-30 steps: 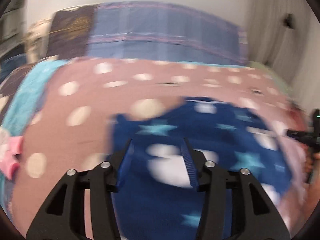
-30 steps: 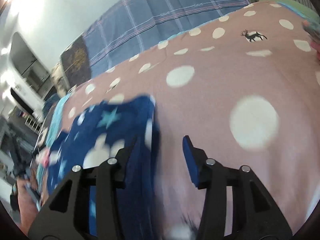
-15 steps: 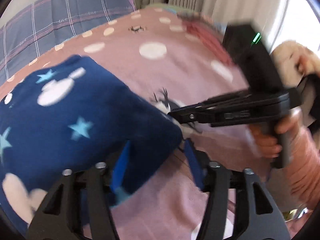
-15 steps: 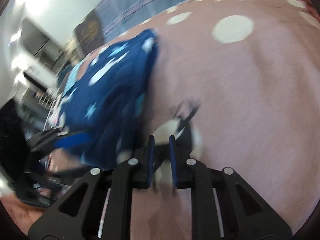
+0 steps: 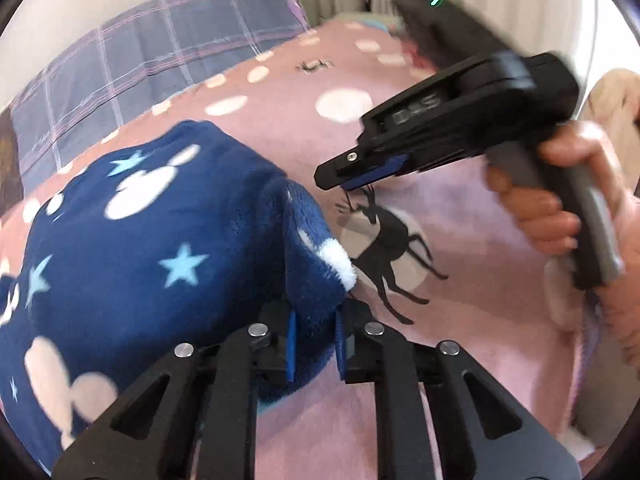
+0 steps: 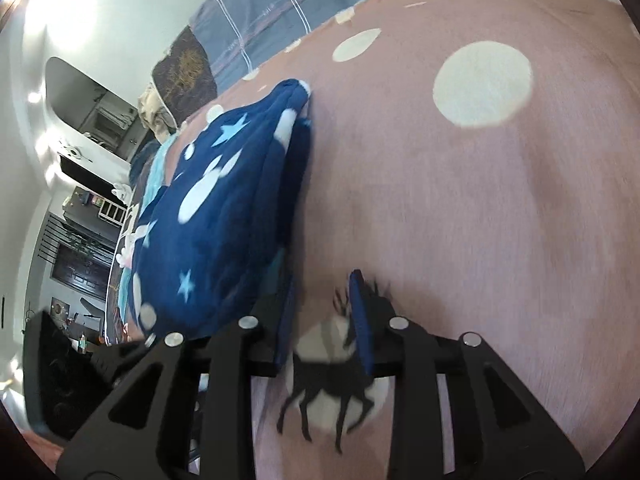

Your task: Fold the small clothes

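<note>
Item under handling: a navy fleece garment (image 5: 132, 248) with stars and white mouse-head shapes, lying on the pink dotted blanket (image 5: 460, 360) of the bed. The left gripper (image 5: 314, 342) has just been closing and now pinches the garment's near corner between its jaws. The right gripper (image 6: 322, 320) has just been opening; its jaws stand slightly spread with nothing between them, over the black deer print (image 6: 332, 380), just right of the garment's edge. The garment's long axis runs away from that corner toward the plaid pillow (image 5: 152, 60). The left hand alone has purchase.
</note>
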The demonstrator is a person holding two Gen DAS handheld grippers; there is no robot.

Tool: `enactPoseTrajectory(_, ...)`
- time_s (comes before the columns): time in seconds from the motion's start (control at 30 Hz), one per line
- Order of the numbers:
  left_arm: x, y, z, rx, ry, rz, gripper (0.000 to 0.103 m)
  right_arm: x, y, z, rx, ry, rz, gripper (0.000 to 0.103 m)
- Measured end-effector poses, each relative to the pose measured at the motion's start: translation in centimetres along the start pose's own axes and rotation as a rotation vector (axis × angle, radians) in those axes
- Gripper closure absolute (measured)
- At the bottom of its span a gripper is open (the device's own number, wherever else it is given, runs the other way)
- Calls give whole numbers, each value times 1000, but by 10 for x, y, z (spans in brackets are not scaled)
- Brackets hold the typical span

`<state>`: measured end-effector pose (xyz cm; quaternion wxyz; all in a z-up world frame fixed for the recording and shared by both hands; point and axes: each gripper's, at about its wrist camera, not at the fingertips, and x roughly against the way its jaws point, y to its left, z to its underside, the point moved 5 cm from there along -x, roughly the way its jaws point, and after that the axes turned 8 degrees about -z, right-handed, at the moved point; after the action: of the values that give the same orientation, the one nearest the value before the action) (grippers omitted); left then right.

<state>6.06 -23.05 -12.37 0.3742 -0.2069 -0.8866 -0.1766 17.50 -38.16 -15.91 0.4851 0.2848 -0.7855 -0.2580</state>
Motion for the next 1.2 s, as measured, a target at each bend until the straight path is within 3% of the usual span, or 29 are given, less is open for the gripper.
enactPoseTrajectory(0.13,3,6,-2,47,-8,22,88,-11,3,-27,-16,48,30,74)
enactPoseTrajectory(0.27,-6,4,-3,81,6,46,88,-40,0,-53,-64,111,5,59)
enactPoseTrajectory(0.33,-9,2,-1,79,9,48,88,-51,-2,-62,-72,113,3,58)
enactPoseTrajectory(0.43,-11,-1,2,67,19,63,86,-64,-1,-78,-82,79,-32,58)
enactPoseTrajectory(0.5,-17,-2,2,59,27,71,86,-78,0,-84,-109,88,-104,58)
enactPoseTrajectory(0.53,-19,-4,2,63,30,77,86,-82,2,-86,-120,90,-128,62)
enactPoseTrajectory(0.57,-21,-4,3,66,33,84,86,-87,5,-86,-124,101,-152,85)
enactPoseTrajectory(0.6,-22,-4,3,67,33,90,86,-86,8,-87,-113,88,-138,92)
enactPoseTrajectory(0.73,-21,-13,3,1,6,83,86,-48,32,-96,-10,-64,-102,95)
enactPoseTrajectory(0.8,-28,-18,3,-29,12,64,86,-50,28,-101,-2,-64,-70,96)
enactPoseTrajectory(0.87,-39,-22,7,-47,28,65,86,-79,2,-96,-3,4,63,95)
enactPoseTrajectory(0.97,-38,-24,7,-54,14,66,85,-76,-8,-95,-46,-21,-14,92)
enactPoseTrajectory(1.03,-38,-24,9,-56,9,73,83,-56,-7,-97,-74,-68,-7,88)
enactPoseTrajectory(1.1,-37,-23,10,-53,8,76,82,-26,9,-93,8,-116,15,88)
enactPoseTrajectory(1.2,-37,-23,11,-35,4,96,76,4,40,-61,114,-55,-121,88)
